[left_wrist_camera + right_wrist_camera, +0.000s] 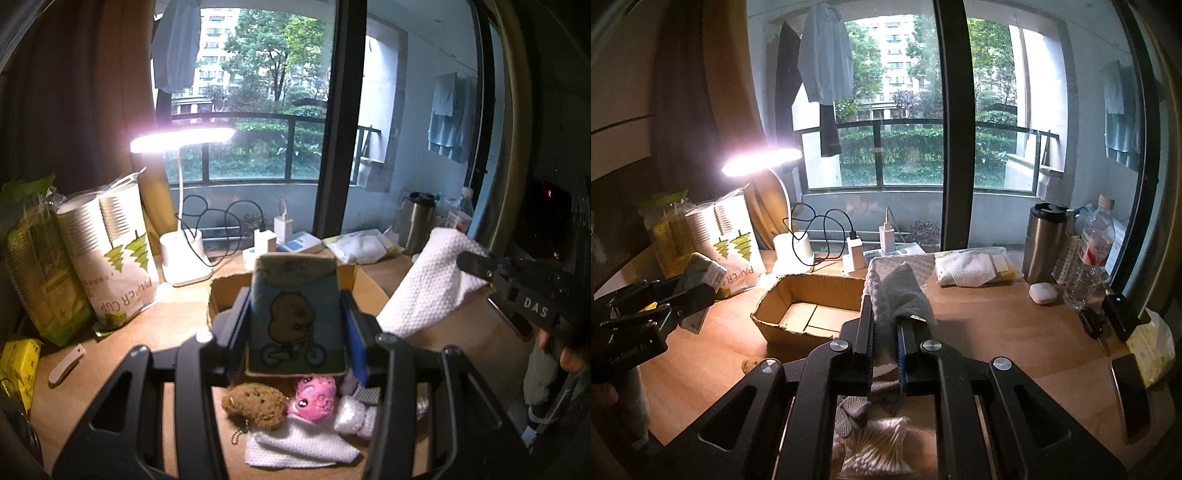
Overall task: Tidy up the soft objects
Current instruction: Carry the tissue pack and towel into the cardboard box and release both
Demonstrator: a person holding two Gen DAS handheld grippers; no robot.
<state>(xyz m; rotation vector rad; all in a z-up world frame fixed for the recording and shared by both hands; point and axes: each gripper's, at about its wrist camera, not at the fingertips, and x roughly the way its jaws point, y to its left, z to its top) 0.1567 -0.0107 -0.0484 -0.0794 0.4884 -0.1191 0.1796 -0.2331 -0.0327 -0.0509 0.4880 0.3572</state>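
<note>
While the left gripper (297, 325) is clamping a blue tissue pack (295, 314) printed with a brown bear on a bicycle, the pack is standing upright between its two fingers, lifted over the near edge of the open cardboard box (221, 295). In the right wrist view the same pack (701, 273) is showing at the far left, held above the desk just left of the box (798, 314).

The right gripper (886, 332) is pinching a white textured cloth (897, 288), its jaws nearly together on the fabric; the cloth is bunching upward above the fingertips. From the left wrist view the cloth (428, 280) is hanging raised at the right side of the box, gripped at its upper end.

On the wooden desk (166, 332), below the left gripper, a brown plush toy (255, 406) is lying touching a pink plush toy (314, 398), both resting partly on a folded white cloth (299, 443). Below the right gripper, a bag of cotton swabs (875, 446) is lying on the desk.

The box interior is showing only bare cardboard in the right wrist view. A lit desk lamp (184, 258) is standing behind the box to its left, beside a sleeve of paper cups (118, 258). A steel tumbler (1043, 243) and a water bottle (1089, 254) are standing at the far right of the desk.
</note>
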